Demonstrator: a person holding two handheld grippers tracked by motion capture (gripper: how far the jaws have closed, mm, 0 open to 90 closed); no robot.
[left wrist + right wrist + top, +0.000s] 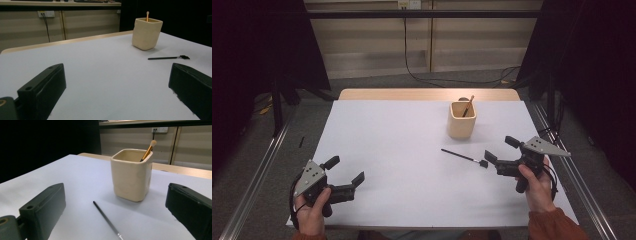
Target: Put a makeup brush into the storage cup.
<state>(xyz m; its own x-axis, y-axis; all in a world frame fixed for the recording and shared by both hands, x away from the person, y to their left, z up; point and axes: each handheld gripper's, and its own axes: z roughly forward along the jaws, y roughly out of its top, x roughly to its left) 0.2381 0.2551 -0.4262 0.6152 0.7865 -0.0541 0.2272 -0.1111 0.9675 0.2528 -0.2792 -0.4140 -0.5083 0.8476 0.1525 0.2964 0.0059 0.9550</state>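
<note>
A cream square cup (461, 120) (146, 33) (131, 175) stands on the white table toward the back right, with an orange-handled brush (468, 105) (148, 150) leaning inside it. A thin black brush (464, 157) (168, 58) (107, 220) lies flat in front of the cup. My right gripper (502, 149) (120, 220) is open just right of the black brush's bristle end, jaws apart with nothing between them. My left gripper (346, 170) (117, 97) rests open near the front left of the table, far from both brushes.
The white sheet (402, 150) covers a wooden table whose back edge (429, 94) shows. Metal rails (257, 170) run along both sides. Cables (422, 75) lie on the floor behind. Dark curtains flank the area.
</note>
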